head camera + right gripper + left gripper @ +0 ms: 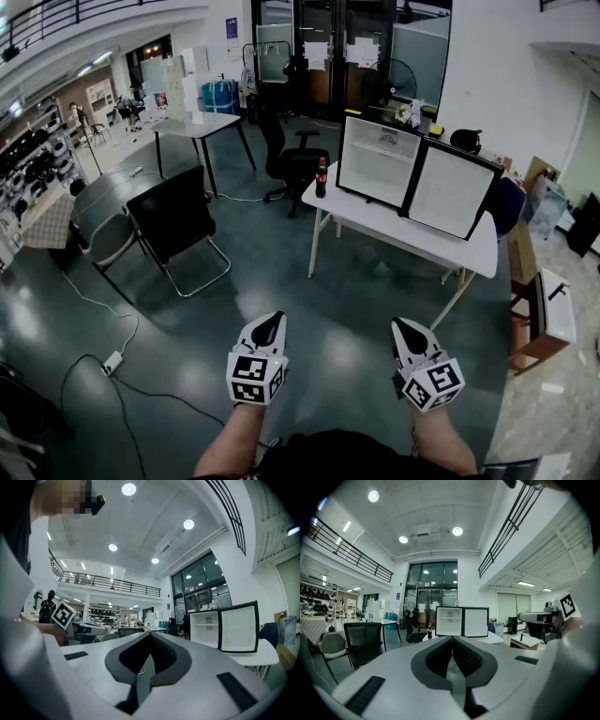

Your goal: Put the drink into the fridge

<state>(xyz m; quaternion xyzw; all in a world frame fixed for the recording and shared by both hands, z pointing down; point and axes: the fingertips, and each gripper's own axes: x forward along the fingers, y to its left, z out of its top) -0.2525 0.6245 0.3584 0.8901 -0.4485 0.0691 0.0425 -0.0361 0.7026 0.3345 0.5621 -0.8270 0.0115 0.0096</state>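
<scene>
Dark cola bottle (321, 177) with red cap and red label, upright at the left end of the white table (356, 217), just beside the open white fridge (378, 161); well apart from both grippers; left gripper (272, 322) clenched on nothing; right gripper (405, 325) likewise clenched, empty; head view alone: white power strip (112, 363) on the floor; left gripper view alone: round ceiling lights (457, 531), balcony railing (347, 550).
</scene>
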